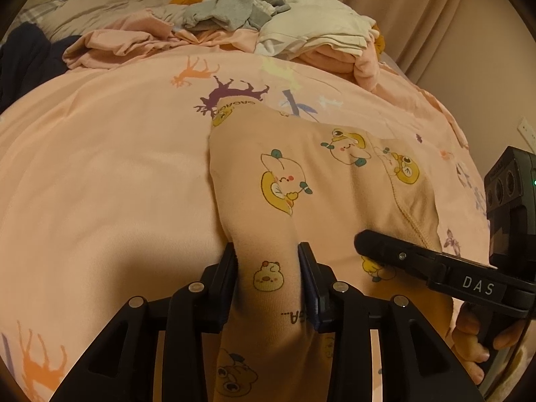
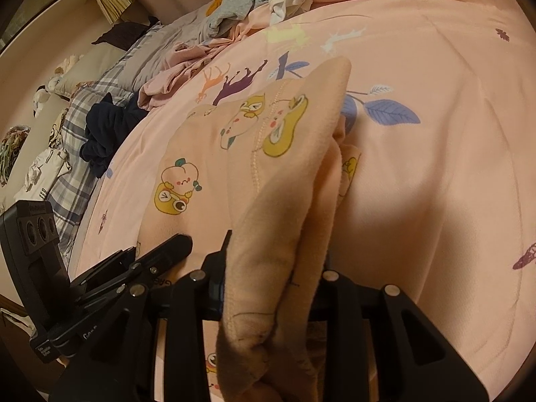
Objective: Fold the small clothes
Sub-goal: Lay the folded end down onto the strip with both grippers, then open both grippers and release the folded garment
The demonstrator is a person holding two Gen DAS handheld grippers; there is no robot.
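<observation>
- Peach garment [image 1: 335, 181] printed with cartoon animals lies on the pink bedspread [image 1: 100, 184], its near edge lifted off the bed by both tools.
- Left tool [image 1: 268, 264] is closed on a bunched fold of the garment, the cloth filling the gap between its two fingers.
- Right tool [image 2: 274, 268] is likewise clamped on a thick gathered fold, which spills toward the camera over its fingers.
- Seen from the left wrist, the right tool [image 1: 385, 248] sits just to the right, over the garment's near right corner, a hand [image 1: 475, 345] on its handle.
- Heap of grey and white clothes [image 1: 234, 6] lies at the far end of the bed, well apart.
</observation>
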